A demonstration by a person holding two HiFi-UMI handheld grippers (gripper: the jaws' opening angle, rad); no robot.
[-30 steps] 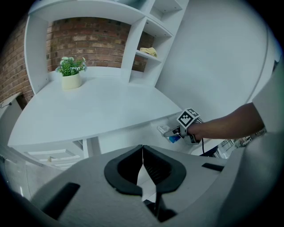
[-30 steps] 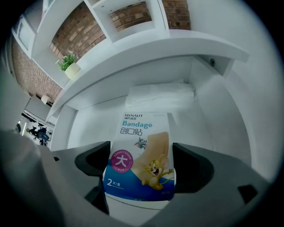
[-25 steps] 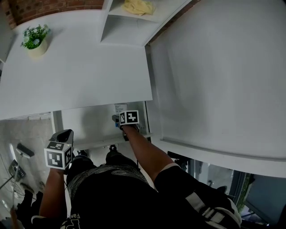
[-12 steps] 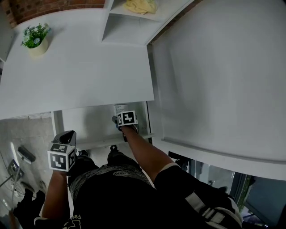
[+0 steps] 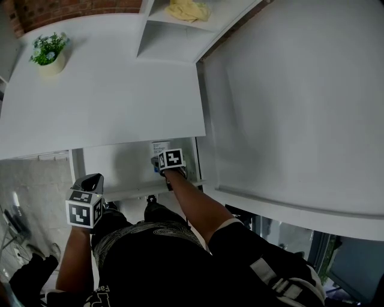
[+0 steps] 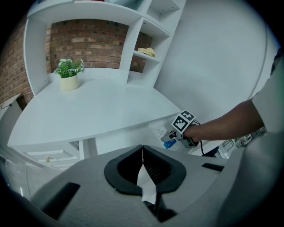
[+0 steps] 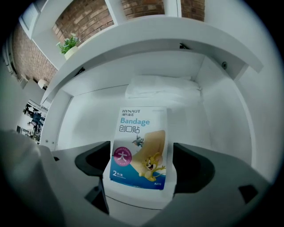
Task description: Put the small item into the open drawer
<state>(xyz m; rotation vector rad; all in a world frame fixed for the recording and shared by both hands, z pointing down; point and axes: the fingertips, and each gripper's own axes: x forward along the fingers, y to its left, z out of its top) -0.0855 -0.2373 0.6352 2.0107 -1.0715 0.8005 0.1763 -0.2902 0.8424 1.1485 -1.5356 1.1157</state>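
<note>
The small item is a white-and-blue bandage packet (image 7: 141,148) printed with cartoon figures. It stands between the two dark pads of my right gripper (image 7: 142,166), which is shut on its sides. In the head view this right gripper (image 5: 163,163) reaches into the open white drawer (image 5: 117,165) under the desk, with the bandage packet (image 5: 159,147) at its tip. The left gripper view shows the same packet (image 6: 160,132) beside the marker cube. My left gripper (image 5: 90,181) hangs at the lower left outside the drawer, jaws shut and empty (image 6: 142,153).
A folded white cloth (image 7: 162,86) lies at the back of the drawer. Above it the white desk top (image 5: 108,90) carries a potted plant (image 5: 48,51). On a shelf rests a yellow cloth (image 5: 186,9). A white panel (image 5: 294,102) stands at the right.
The left gripper has drifted a little to the right. The right gripper and the packet have stayed almost still inside the drawer.
</note>
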